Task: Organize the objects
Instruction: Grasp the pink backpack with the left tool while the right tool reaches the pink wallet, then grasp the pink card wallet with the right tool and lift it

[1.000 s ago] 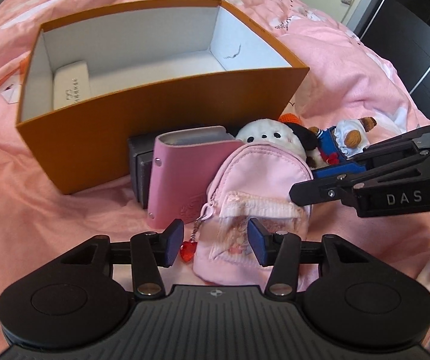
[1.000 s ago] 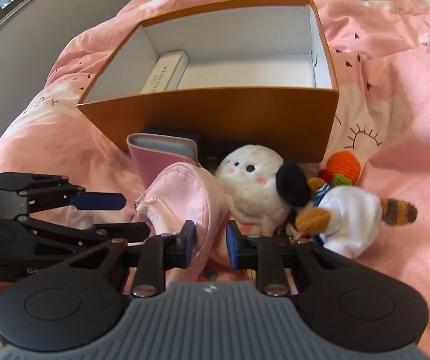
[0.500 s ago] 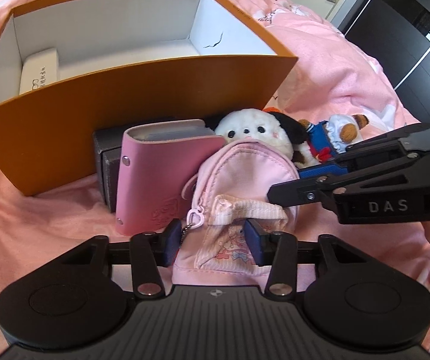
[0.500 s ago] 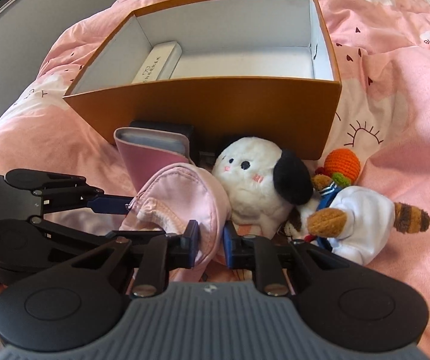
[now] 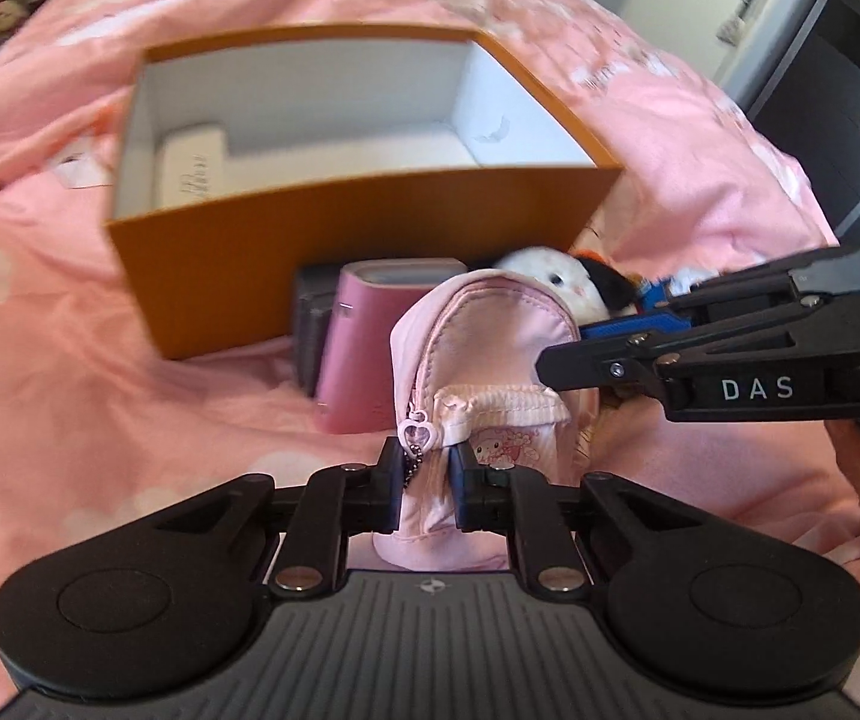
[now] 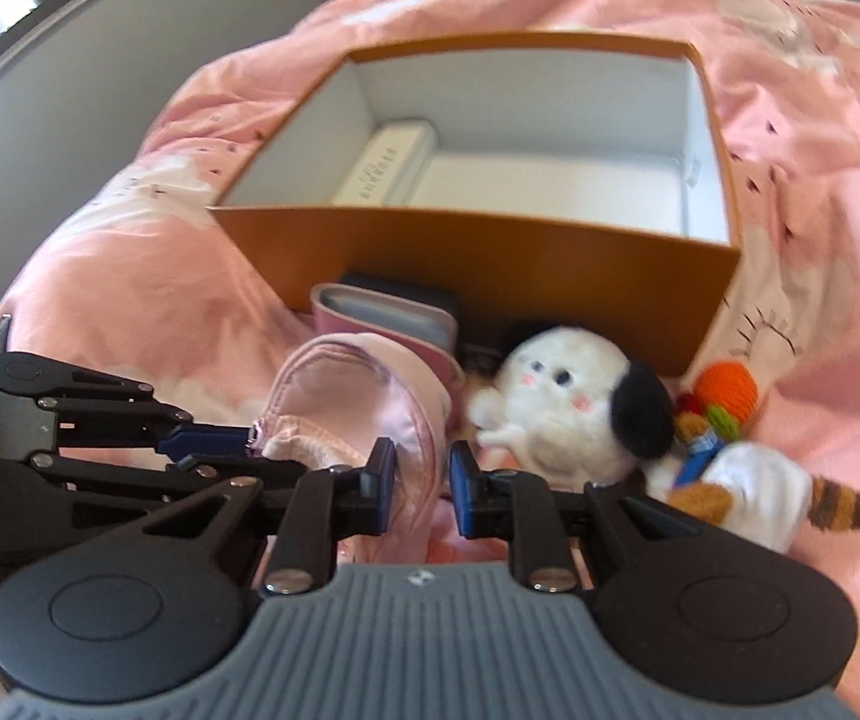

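Note:
A small pink backpack [image 5: 484,354] stands on the pink bed in front of an open orange box [image 5: 363,228]. My left gripper [image 5: 423,483] is shut on the backpack's front pocket, by its heart zipper charm [image 5: 416,433]. My right gripper [image 6: 420,489] is shut on the backpack's side [image 6: 369,402]; it shows from the right in the left wrist view [image 5: 586,354]. Behind the backpack lie a pink wallet [image 5: 363,348], a white plush dog [image 6: 574,414] and a plush with an orange hat [image 6: 742,468].
The box [image 6: 490,252] holds a white case [image 6: 384,165] at its left end. A dark box [image 5: 309,324] stands behind the wallet. A dark wardrobe and a door are at the far right; a grey wall runs along the bed's left side.
My left gripper has closed on the backpack's front. Both grippers have lifted the backpack a little; the box now looks farther away.

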`<control>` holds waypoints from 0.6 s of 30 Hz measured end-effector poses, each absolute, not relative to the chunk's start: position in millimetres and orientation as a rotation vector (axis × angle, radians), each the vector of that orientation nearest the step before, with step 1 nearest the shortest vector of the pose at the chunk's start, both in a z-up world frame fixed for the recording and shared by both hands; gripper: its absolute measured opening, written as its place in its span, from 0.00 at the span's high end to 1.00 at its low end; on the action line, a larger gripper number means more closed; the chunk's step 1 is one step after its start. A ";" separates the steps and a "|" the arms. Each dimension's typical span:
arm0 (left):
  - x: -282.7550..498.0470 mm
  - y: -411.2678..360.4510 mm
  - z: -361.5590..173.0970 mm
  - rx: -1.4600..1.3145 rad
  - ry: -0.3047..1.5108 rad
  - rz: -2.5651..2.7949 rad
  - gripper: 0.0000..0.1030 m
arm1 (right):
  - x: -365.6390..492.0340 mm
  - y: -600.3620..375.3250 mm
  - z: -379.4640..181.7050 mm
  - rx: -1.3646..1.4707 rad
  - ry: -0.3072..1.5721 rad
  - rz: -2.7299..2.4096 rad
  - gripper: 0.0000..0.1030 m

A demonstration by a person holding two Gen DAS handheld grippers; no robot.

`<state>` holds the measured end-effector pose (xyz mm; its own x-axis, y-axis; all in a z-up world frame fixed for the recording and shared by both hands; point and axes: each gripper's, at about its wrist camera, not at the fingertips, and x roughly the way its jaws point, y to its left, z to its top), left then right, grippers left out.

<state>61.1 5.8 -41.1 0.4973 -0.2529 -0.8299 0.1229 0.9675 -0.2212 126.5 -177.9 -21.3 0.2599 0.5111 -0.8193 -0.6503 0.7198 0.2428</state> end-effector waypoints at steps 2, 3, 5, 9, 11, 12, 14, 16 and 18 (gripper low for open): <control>56.8 14.3 -33.6 -0.152 1.011 -0.175 0.83 | 126.4 -175.9 -16.7 -0.153 1.025 0.816 0.75; 55.1 18.5 -30.3 -0.153 1.002 -0.140 0.84 | 126.5 -174.6 -14.3 -0.154 1.014 0.829 0.74; 53.1 28.3 -25.3 -0.153 0.992 -0.069 0.84 | 127.0 -171.8 -11.2 -0.161 0.995 0.839 0.74; 54.8 50.1 -25.4 -0.203 0.998 0.025 0.84 | 133.4 -165.4 -11.9 -0.182 0.972 0.839 0.73; 57.3 57.5 -29.5 -0.242 1.009 0.049 0.84 | 138.0 -160.3 -17.7 -0.201 0.974 0.849 0.69; 58.2 59.3 -31.3 -0.250 1.011 0.062 0.84 | 140.6 -156.6 -21.1 -0.218 0.970 0.855 0.67; 59.0 62.3 -34.7 -0.256 1.013 0.082 0.84 | 142.5 -150.1 -28.0 -0.273 0.945 0.857 0.60; 57.9 64.6 -36.2 -0.263 1.016 0.089 0.84 | 144.7 -143.5 -37.6 -0.325 0.940 0.863 0.59; 57.6 67.3 -36.6 -0.272 1.020 0.092 0.84 | 147.9 -138.2 -48.2 -0.347 0.963 0.875 0.59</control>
